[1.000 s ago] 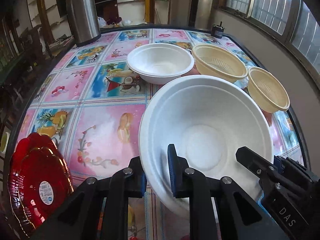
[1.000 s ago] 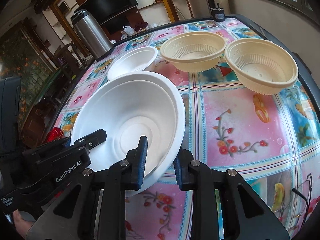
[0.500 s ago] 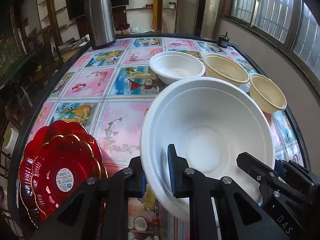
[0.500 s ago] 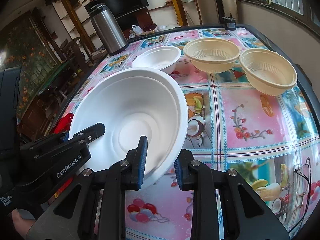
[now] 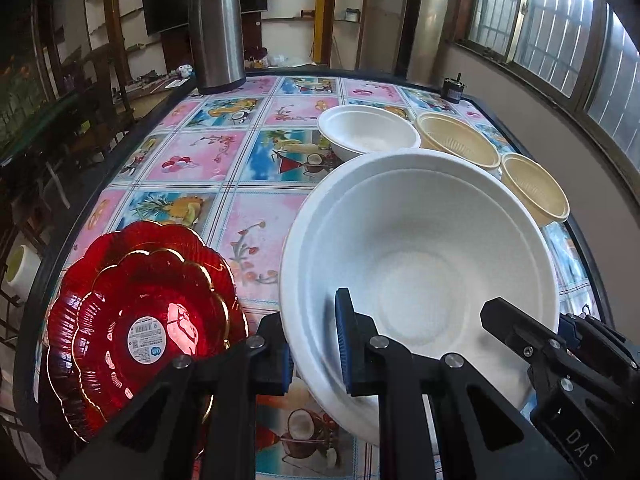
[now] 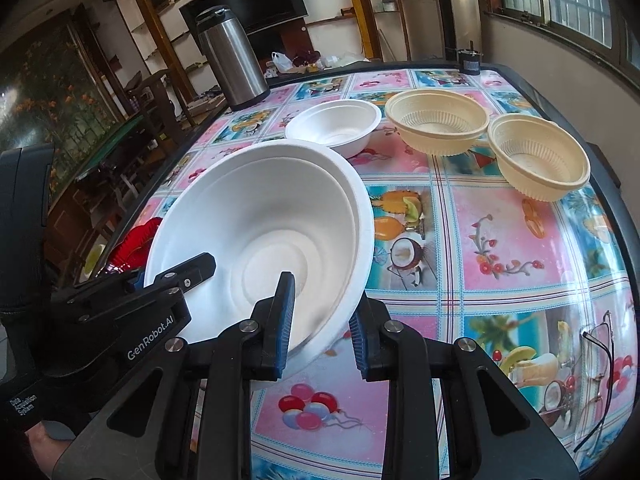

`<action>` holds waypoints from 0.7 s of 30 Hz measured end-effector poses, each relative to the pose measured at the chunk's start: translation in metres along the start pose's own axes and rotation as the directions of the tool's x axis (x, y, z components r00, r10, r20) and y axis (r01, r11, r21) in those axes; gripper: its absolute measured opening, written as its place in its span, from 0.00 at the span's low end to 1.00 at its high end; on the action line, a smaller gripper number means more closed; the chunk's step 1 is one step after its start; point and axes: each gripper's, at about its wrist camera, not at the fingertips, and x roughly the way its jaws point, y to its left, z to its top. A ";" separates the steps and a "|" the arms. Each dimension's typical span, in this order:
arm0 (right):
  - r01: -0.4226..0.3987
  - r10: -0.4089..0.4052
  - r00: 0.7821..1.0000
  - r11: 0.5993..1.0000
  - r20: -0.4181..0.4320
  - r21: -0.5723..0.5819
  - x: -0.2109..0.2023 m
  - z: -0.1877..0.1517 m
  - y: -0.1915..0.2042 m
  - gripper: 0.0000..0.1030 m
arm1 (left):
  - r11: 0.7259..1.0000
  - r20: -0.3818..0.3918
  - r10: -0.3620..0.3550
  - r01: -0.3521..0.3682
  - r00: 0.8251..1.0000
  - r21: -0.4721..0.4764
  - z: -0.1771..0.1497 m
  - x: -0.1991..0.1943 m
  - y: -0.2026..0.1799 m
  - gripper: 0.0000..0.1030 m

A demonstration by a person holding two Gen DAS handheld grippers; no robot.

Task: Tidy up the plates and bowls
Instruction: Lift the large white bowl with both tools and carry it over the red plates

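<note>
Both grippers have carried the large white bowl (image 5: 420,264) back over the bench (image 5: 208,152); left gripper (image 5: 312,342) and right gripper (image 6: 322,320) each clamp its near rim, bowl lifted, tilted.

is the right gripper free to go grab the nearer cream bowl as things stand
Probably not yet. The right gripper has the big white bowl's rim between its pads, shared with the left gripper. The path over the tablecloth to the nearer cream bowl looks clear.
</note>
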 end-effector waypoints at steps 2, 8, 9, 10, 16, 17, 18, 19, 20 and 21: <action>-0.004 0.004 1.000 1.000 -0.003 -0.008 0.000 -0.001 0.005 0.26 | 1.000 0.005 0.003 -0.003 1.000 -0.005 -0.001 -0.004 0.005 0.16; -0.027 0.026 1.000 0.998 -0.012 -0.051 0.004 0.000 0.031 0.26 | 0.999 0.010 0.025 -0.024 1.000 -0.045 -0.004 -0.015 0.036 0.16; -0.037 0.036 0.999 0.997 -0.018 -0.063 0.006 0.001 0.038 0.27 | 0.998 0.010 0.030 -0.029 0.999 -0.055 -0.005 -0.016 0.042 0.16; -0.048 0.046 0.999 0.996 -0.022 -0.073 0.008 0.001 0.045 0.27 | 0.997 0.012 0.038 -0.037 0.999 -0.069 -0.005 -0.018 0.050 0.16; -0.092 0.085 0.995 0.983 -0.051 -0.161 0.026 0.005 0.096 0.31 | 0.985 0.009 0.097 -0.094 0.995 -0.142 -0.009 -0.024 0.096 0.16; -0.096 0.088 0.995 0.980 -0.057 -0.174 0.029 0.005 0.103 0.31 | 0.982 0.006 0.107 -0.104 0.994 -0.156 -0.010 -0.024 0.104 0.16; -0.102 0.092 0.994 0.977 -0.063 -0.189 0.032 0.005 0.112 0.31 | 0.979 0.003 0.118 -0.116 0.993 -0.170 -0.012 -0.025 0.112 0.16; -0.111 0.099 0.993 0.973 -0.070 -0.203 0.036 0.004 0.120 0.31 | 0.976 -0.001 0.126 -0.124 0.992 -0.180 -0.014 -0.025 0.118 0.16; -0.117 0.102 0.992 0.970 -0.077 -0.214 0.039 0.004 0.126 0.31 | 0.973 -0.006 0.133 -0.131 0.991 -0.190 -0.016 -0.025 0.124 0.16; -0.124 0.107 0.991 0.966 -0.087 -0.227 0.044 0.003 0.133 0.31 | 0.970 -0.013 0.139 -0.138 0.990 -0.200 -0.019 -0.024 0.131 0.16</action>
